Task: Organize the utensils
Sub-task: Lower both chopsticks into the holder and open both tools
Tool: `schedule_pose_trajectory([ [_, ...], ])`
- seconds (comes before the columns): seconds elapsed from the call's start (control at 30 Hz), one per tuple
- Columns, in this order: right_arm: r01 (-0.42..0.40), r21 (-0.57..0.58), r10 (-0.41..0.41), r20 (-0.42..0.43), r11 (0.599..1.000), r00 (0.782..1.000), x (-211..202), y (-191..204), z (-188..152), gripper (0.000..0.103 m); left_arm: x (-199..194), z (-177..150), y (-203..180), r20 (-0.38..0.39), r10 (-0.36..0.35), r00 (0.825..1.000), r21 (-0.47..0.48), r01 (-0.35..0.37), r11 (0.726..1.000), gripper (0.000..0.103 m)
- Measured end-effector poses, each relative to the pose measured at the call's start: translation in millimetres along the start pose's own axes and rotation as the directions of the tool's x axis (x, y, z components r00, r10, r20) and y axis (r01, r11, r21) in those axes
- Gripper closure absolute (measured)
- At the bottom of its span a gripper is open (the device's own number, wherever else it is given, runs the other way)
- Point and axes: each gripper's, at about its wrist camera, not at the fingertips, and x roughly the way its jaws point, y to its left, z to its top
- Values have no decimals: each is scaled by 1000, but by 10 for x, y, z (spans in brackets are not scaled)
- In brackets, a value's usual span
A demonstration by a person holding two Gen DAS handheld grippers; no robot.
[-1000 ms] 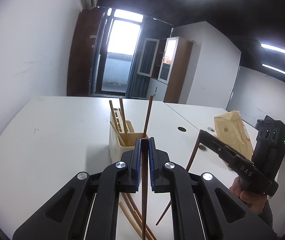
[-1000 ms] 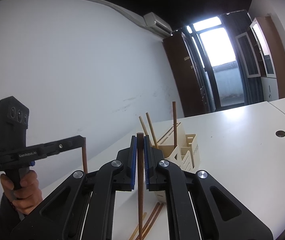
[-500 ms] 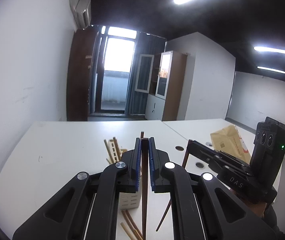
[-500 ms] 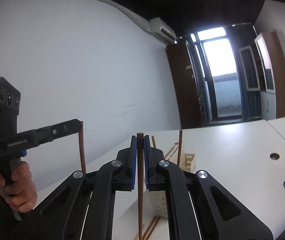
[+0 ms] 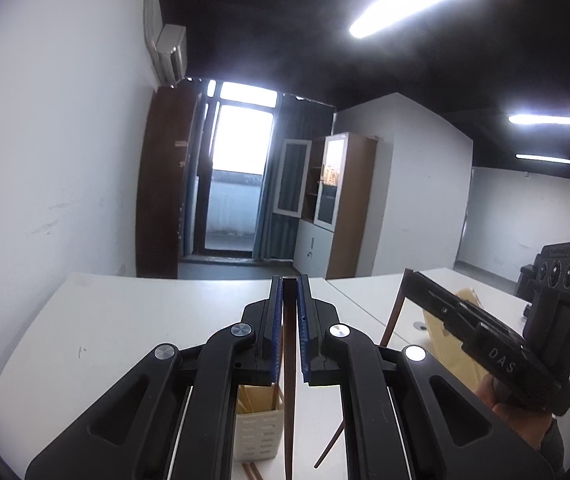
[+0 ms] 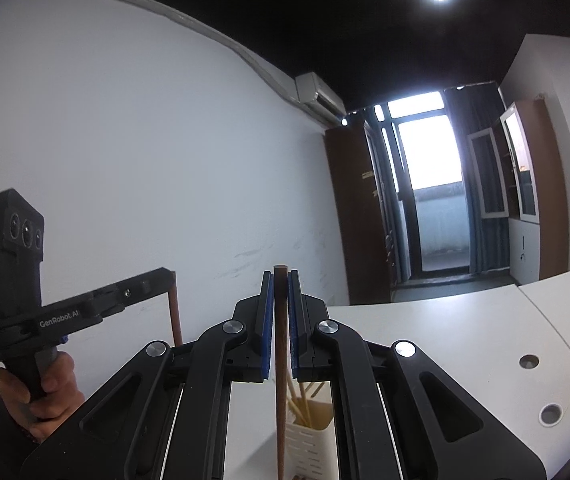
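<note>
Above the white desk [image 5: 97, 344], the left gripper [image 5: 289, 312] is clamped on a dark brown wooden chopstick [image 5: 289, 392] hanging straight down, and the right gripper [image 6: 281, 308] pinches its own dark brown chopstick [image 6: 281, 380] the same way. Below them stands the cream slotted plastic utensil holder [image 6: 311, 440], pale chopsticks inside; more chopsticks [image 5: 252, 471] lie on the desk beside it.

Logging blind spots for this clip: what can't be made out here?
- Left wrist view: the left hand-held gripper covers most of the holder; the held chopstick runs off the bottom edge.
- Right wrist view: the right hand-held gripper hides the holder's compartments; its chopstick is cut off likewise.
</note>
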Motion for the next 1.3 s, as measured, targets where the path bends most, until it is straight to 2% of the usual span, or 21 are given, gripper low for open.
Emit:
schedule_pose_trajectory([
  [0.2,23,-4,-23,32,1000,999,211,-15,156,96,123,148,-26,87,55,995,6,-56,998,96],
  [0.4,66,7,-67,85,998,994,352,-60,133,96,271,219,92,149,74,986,-62,-66,996,96],
  [0.57,64,55,-69,84,996,994,524,-187,24,96,402,115,219,176,146,974,-130,-124,984,96],
  [0.67,90,50,-94,94,995,991,625,-236,-82,96,502,20,250,192,195,962,-143,-169,975,96],
  [0.9,109,91,-122,144,990,982,724,-363,-197,96,746,-128,255,178,220,959,-138,-197,971,96],
  [1.07,104,107,-121,167,989,978,711,-388,-70,96,820,-135,281,168,237,957,-135,-216,967,96],
  [1.2,105,101,-123,187,989,975,715,-388,-69,96,842,-187,327,143,230,963,-144,-209,967,96],
  [1.3,126,80,-138,155,989,978,792,-386,-182,95,877,-254,362,109,216,970,-144,-200,969,96],
])
